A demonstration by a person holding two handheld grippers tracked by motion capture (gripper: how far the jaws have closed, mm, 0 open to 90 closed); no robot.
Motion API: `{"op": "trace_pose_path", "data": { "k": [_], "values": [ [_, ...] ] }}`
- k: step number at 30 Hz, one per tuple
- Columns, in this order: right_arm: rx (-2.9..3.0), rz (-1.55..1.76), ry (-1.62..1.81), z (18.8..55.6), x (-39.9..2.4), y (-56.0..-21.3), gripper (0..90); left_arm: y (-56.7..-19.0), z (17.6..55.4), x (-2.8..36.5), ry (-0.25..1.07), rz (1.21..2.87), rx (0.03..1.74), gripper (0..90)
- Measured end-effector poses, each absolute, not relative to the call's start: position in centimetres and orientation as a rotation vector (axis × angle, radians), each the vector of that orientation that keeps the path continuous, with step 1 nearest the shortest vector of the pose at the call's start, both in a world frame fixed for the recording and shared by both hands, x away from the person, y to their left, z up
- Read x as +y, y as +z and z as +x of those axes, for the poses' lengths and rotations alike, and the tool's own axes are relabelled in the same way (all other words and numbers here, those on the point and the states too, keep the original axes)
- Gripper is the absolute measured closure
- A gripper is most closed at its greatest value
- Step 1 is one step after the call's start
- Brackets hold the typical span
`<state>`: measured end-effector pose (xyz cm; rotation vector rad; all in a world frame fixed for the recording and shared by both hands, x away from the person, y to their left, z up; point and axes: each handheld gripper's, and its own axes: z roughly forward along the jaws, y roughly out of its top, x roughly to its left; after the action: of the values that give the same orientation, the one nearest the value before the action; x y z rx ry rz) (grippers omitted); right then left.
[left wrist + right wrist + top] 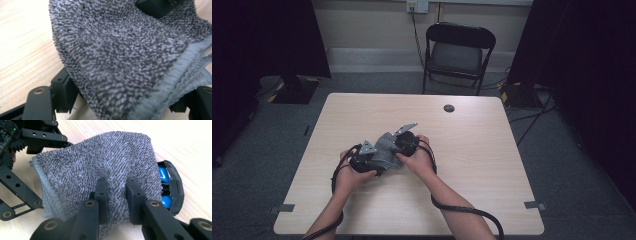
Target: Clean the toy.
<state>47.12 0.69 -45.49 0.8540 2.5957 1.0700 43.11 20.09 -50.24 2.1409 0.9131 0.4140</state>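
Grey terry cloth (385, 150) lying near the middle of the table (472, 165), bunched between both tongs. Right tongs (116, 185) are pinching a fold of the cloth, jaws narrow. Left tongs (120, 100) are standing wide, the cloth draping between their jaws. A black-and-blue object (170, 187) is lying just beside the cloth, partly under it.
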Motion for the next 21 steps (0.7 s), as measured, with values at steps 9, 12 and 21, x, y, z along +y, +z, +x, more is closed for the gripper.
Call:
{"op": "trace_pose_path", "data": {
  "k": [9,12,21],
  "values": [
    [2.591,0.86,1.061,47.4,0.4,-45.5,74.5,-50.2,43.1,20.1,0.414,2.141,0.913,25.5],
    [2.592,0.857,1.06,47.5,0.3,-45.5,74.5,-50.2,43.1,20.1,0.414,2.141,0.913,25.5],
    [2.575,0.88,1.047,48.2,-0.6,-45.3,74.6,-50.2,43.1,20.1,0.414,2.141,0.913,25.5]
  ]
}}
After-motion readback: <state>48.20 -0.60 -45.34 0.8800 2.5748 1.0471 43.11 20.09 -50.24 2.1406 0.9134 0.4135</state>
